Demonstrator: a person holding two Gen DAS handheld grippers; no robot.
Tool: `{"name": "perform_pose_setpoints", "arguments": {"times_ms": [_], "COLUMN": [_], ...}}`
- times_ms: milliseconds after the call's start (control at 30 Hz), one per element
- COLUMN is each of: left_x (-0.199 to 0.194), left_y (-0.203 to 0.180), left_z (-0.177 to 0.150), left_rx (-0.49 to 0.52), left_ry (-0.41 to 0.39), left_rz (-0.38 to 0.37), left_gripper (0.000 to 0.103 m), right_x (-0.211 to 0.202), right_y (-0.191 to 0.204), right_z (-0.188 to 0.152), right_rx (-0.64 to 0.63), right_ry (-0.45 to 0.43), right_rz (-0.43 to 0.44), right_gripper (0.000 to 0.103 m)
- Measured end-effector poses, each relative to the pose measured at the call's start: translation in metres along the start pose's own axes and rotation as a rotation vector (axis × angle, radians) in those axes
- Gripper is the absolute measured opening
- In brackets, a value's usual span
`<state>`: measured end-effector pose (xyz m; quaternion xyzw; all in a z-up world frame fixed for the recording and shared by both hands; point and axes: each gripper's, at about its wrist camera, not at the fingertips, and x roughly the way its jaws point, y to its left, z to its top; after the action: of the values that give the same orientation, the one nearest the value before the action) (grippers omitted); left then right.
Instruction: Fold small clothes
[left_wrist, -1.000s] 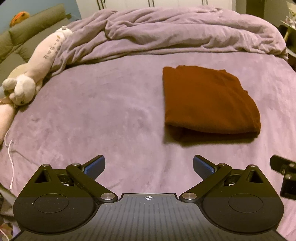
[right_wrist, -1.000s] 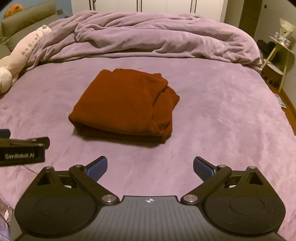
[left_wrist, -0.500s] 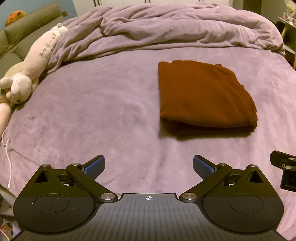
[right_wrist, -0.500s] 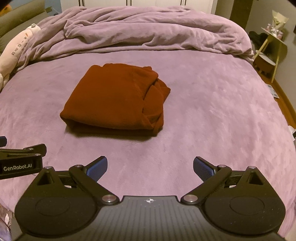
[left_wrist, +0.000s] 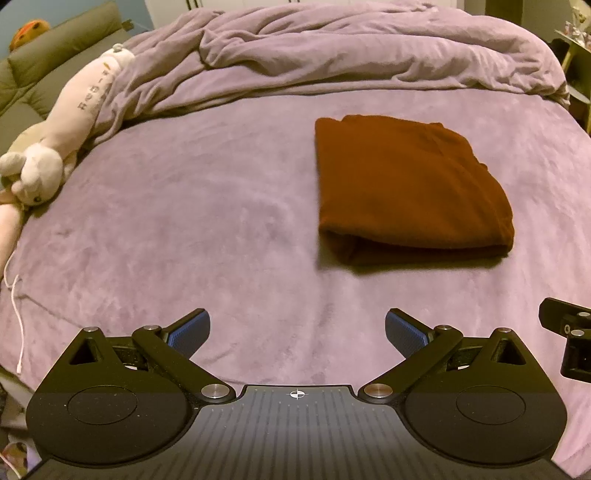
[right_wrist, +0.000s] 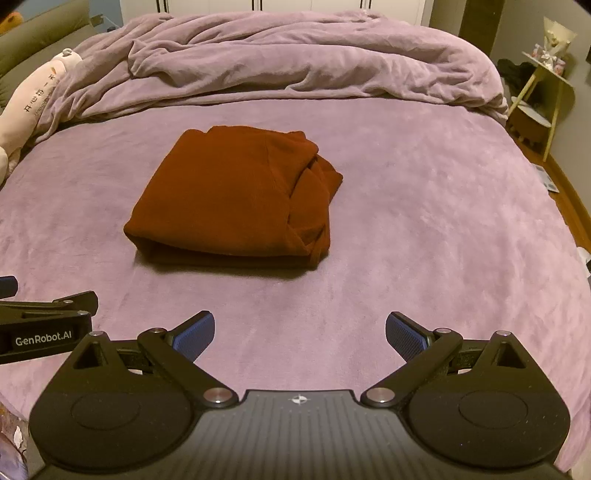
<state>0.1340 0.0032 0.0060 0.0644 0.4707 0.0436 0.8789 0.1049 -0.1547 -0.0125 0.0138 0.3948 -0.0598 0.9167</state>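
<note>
On purple bed cover, mid-bed: rust-brown garment lying as folded bundle, well apart from both tools. Left gripper spread wide, empty, hovering near bed's near edge. Right gripper likewise spread, empty. Fold looks finished, though right side bunched, layers uneven. Tidy-up advice: pinch loose right flaps, tuck under, press flat; avoid dragging whole bundle. Rumpled duvet far side, plush toy far left, both clear of work.

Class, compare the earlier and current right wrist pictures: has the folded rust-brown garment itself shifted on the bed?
Cannot tell. The garment sits a little higher in view, but so does the rumpled duvet, which suggests the camera moved.
</note>
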Motion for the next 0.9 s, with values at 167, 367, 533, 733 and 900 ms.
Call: {"name": "perform_pose_setpoints", "arguments": {"times_ms": [167, 367, 533, 733, 900], "left_x": [-0.0004, 0.0003, 0.0016, 0.002, 0.0018], "left_y": [0.0005, -0.0004, -0.0015, -0.0017, -0.0015], "left_z": [0.0005, -0.0002, 0.0, 0.001, 0.0008], "left_rx": [0.004, 0.002, 0.005, 0.004, 0.003], "left_ry": [-0.001, 0.004, 0.011, 0.017, 0.018], "left_rz": [-0.004, -0.01, -0.012, -0.02, -0.023], "left_gripper": [0.103, 0.103, 0.103, 0.103, 0.103], "right_x": [-0.0003, -0.0008, -0.0008, -0.0024, -0.0041], "right_y": [-0.001, -0.002, -0.0021, -0.0035, -0.003], "right_z": [-0.0001, -0.0006, -0.0005, -0.0001, 0.0009], "right_rx": [-0.001, 0.001, 0.0, 0.003, -0.006], "right_ry": [0.001, 0.002, 0.001, 0.002, 0.001], "right_rz": [-0.001, -0.002, -0.003, -0.001, -0.002], "right_gripper": [0.099, 0.099, 0.099, 0.099, 0.099]}}
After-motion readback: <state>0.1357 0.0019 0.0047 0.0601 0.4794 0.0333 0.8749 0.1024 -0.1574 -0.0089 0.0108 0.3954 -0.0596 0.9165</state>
